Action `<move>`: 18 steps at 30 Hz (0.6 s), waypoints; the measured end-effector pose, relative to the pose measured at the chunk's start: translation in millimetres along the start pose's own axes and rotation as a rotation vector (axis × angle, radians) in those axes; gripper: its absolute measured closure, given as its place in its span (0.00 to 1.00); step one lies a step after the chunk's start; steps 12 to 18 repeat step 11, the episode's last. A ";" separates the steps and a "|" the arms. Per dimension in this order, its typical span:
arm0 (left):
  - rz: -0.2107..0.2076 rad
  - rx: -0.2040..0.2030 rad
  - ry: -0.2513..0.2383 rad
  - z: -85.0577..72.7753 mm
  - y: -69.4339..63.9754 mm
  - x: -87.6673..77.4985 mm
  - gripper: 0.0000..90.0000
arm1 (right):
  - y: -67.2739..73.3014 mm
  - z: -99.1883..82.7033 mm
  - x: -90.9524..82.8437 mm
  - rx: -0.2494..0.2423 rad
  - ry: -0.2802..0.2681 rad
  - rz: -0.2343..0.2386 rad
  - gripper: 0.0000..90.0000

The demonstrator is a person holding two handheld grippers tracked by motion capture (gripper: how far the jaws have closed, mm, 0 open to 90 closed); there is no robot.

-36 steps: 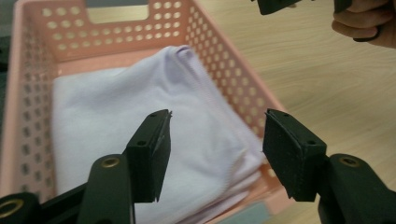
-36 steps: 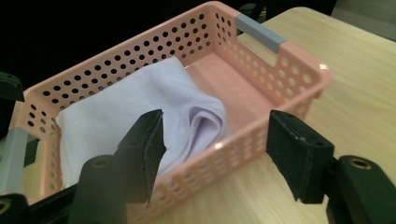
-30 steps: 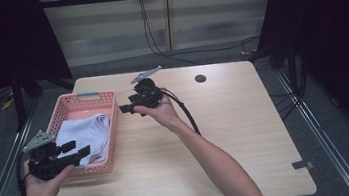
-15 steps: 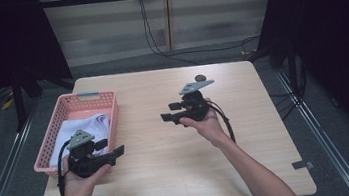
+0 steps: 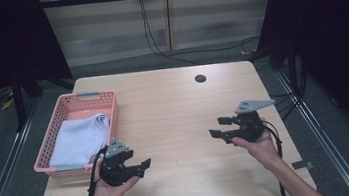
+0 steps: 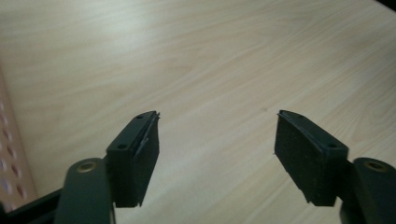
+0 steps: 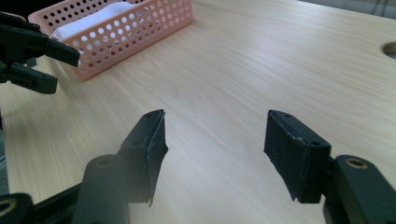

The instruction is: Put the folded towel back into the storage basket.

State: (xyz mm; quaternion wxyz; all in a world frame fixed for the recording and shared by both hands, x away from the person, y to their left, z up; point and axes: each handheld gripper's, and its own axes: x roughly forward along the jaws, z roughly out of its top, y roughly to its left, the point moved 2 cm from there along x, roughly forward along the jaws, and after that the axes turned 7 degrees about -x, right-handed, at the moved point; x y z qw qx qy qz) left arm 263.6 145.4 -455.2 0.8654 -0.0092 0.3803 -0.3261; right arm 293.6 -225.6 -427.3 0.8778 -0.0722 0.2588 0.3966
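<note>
Just beside the pink perforated plastic basket holding a folded white cloth, the left gripper hovered released, jaws just opening, empty; well apart from the basket, the right gripper likewise.

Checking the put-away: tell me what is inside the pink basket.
The pink basket holds one folded pale cloth, lying flat and covering most of its floor; the right gripper view shows it too, through the holed wall. Whatever lies under the cloth is hidden.
</note>
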 end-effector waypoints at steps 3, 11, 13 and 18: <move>0.010 0.039 0.026 -14.2 -5.1 -2.0 0.36 | -1.4 -23.2 -20.7 0.005 0.040 -0.038 0.42; 0.021 -0.007 0.065 -37.1 6.8 7.9 0.31 | -7.8 -70.8 -38.3 0.103 0.050 -0.095 0.39; 0.021 -0.007 0.065 -37.1 6.8 7.9 0.31 | -7.8 -70.8 -38.3 0.103 0.050 -0.095 0.39; 0.021 -0.007 0.065 -37.1 6.8 7.9 0.31 | -7.8 -70.8 -38.3 0.103 0.050 -0.095 0.39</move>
